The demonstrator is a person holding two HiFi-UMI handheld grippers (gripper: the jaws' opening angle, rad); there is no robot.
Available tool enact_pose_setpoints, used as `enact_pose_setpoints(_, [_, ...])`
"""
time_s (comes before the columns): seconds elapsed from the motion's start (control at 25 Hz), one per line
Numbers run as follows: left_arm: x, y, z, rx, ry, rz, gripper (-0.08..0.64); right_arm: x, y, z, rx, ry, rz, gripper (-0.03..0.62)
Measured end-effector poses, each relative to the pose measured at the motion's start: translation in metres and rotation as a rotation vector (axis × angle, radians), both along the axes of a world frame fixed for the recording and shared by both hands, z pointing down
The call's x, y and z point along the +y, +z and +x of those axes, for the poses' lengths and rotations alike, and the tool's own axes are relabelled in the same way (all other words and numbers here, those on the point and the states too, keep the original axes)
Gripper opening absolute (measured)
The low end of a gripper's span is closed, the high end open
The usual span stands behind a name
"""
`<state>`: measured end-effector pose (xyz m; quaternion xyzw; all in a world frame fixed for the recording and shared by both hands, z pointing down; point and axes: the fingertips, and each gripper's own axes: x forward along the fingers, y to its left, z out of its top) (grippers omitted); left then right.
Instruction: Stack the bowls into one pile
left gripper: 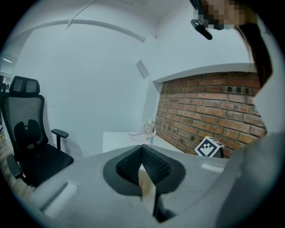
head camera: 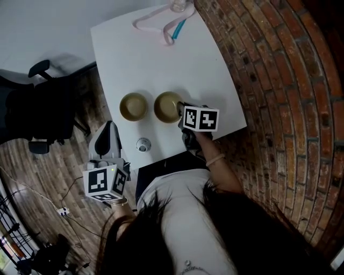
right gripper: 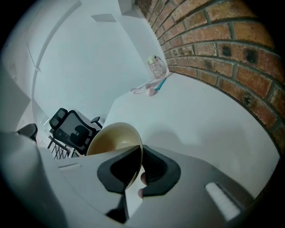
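Two tan bowls stand side by side on the white table (head camera: 161,64): the left bowl (head camera: 133,106) and the right bowl (head camera: 166,106). My right gripper (head camera: 180,111) is shut on the near right rim of the right bowl. In the right gripper view that bowl (right gripper: 111,139) tilts, with its rim pinched between the pads of the right gripper (right gripper: 141,156). My left gripper (head camera: 109,129) hangs off the table's left edge, apart from both bowls. Its tips meet in the left gripper view, so the left gripper (left gripper: 142,149) is shut on nothing; a tan bowl shows behind them.
A small round grey object (head camera: 143,144) lies near the table's front edge. A pink cord with a teal piece (head camera: 164,26) and a clear bottle (head camera: 181,5) sit at the far end. A brick wall (head camera: 279,80) runs along the right. A black office chair (head camera: 37,110) stands at left.
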<state>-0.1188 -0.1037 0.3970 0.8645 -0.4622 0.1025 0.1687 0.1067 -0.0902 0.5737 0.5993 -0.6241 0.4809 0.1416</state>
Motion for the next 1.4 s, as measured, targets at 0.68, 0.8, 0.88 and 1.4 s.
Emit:
enact_pose_setpoints(0.68, [0.007, -0.002, -0.039, 0.025, -0.075, 0.012, -0.002, -0.007, -0.013, -0.030, 0.010, -0.052, 0.015, 0.015])
enact_pose_setpoints(0.8, [0.007, -0.002, -0.041, 0.029, -0.081, 0.014, -0.002, -0.008, -0.014, -0.032, 0.007, -0.054, 0.015, 0.015])
enact_pose_setpoints(0.88, [0.007, -0.002, -0.043, 0.032, -0.086, 0.015, -0.002, -0.008, -0.015, -0.033, 0.007, -0.058, 0.015, 0.015])
enact_pose_setpoints(1.4, [0.009, -0.003, -0.058, 0.041, -0.133, 0.025, -0.002, -0.018, -0.019, -0.047, -0.001, -0.095, 0.024, 0.015])
